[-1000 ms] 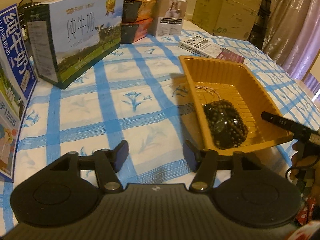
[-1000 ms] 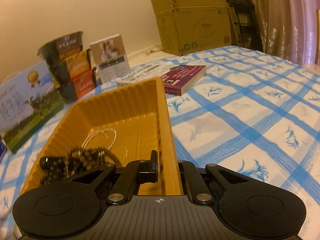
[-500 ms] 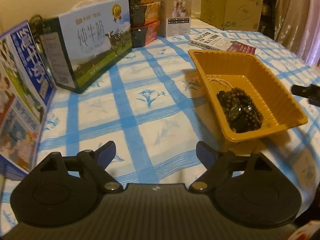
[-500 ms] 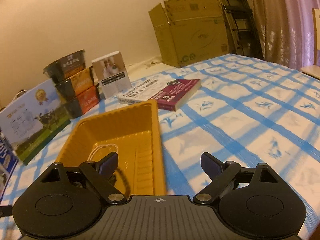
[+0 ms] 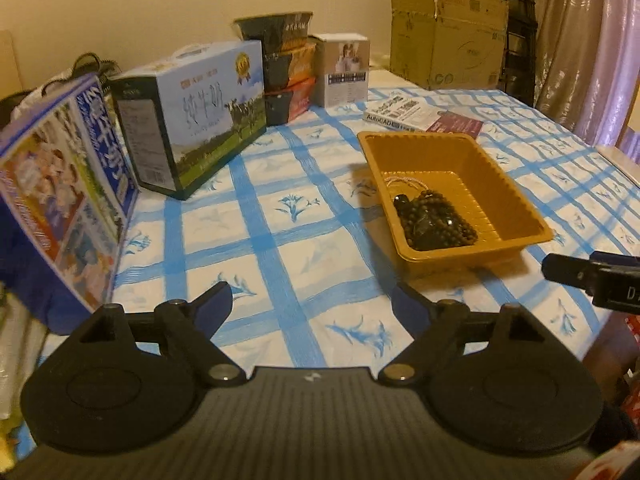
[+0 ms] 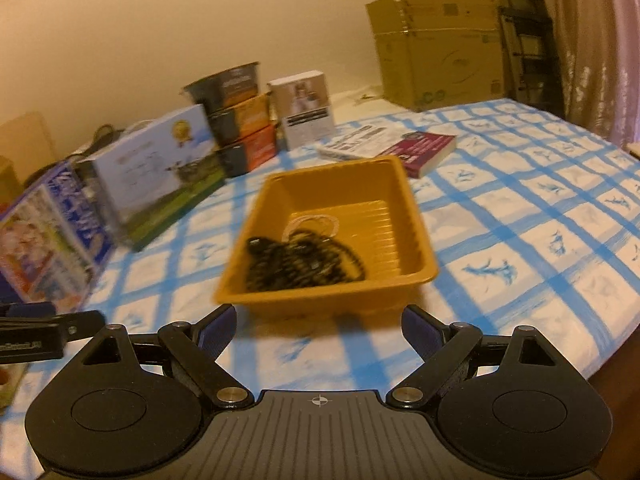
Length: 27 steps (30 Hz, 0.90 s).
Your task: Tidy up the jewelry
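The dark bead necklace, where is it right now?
The dark bead necklace lies inside the orange tray, heaped at its near left corner beside a thin white cord loop, right of centre in the left wrist view.

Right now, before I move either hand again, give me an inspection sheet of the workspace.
Surface: table under a blue-and-white checked cloth.
Job's things: orange tray holds a heap of dark bead strands and a pale cord loop behind them.
Clutter: two milk cartons, stacked snack tubs, a small white box, two books behind the tray.
Grippers: left tongs open, empty, short of the tray; right tongs open, empty, near the tray's front wall.
Cables: a dark cord behind the cartons.
Surroundings: cardboard boxes, curtain, plain wall.
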{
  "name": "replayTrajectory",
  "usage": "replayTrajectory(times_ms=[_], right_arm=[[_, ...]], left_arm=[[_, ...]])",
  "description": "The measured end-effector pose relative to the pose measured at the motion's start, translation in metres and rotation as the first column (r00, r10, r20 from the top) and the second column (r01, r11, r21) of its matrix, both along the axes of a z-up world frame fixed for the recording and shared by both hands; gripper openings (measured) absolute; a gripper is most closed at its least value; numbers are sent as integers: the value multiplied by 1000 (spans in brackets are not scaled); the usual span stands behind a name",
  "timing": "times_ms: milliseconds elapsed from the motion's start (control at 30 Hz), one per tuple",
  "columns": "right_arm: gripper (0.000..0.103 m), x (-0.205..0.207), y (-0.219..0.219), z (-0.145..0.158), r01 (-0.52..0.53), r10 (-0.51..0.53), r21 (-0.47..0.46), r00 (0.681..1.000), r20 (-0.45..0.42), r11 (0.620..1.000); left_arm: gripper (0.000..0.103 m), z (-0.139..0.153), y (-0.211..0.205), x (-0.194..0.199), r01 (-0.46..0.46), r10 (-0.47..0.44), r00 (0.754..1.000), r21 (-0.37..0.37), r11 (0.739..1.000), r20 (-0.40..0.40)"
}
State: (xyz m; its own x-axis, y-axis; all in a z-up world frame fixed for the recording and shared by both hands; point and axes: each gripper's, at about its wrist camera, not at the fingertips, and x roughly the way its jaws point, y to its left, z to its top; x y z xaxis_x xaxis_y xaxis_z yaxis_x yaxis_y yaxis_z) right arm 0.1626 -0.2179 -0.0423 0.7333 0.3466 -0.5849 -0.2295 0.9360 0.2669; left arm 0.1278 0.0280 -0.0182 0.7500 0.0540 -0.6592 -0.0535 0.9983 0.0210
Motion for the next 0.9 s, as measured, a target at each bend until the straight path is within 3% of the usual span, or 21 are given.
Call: replayTrajectory(times_ms=[267, 500, 900], right_arm=[[89, -53, 19, 22, -77, 78, -58, 997, 2, 995], [89, -91, 21, 26, -92, 92, -43, 996, -14, 995], [89, -110, 30, 27, -145, 142, -55, 989, -47, 988]], left_arm=[[86, 22, 2, -60, -27, 27, 1000, -48, 998, 8], [86, 28, 4, -98, -42, 40, 999, -85, 995, -29], [86, 26, 0, -120, -38, 35, 999, -82, 996, -39]])
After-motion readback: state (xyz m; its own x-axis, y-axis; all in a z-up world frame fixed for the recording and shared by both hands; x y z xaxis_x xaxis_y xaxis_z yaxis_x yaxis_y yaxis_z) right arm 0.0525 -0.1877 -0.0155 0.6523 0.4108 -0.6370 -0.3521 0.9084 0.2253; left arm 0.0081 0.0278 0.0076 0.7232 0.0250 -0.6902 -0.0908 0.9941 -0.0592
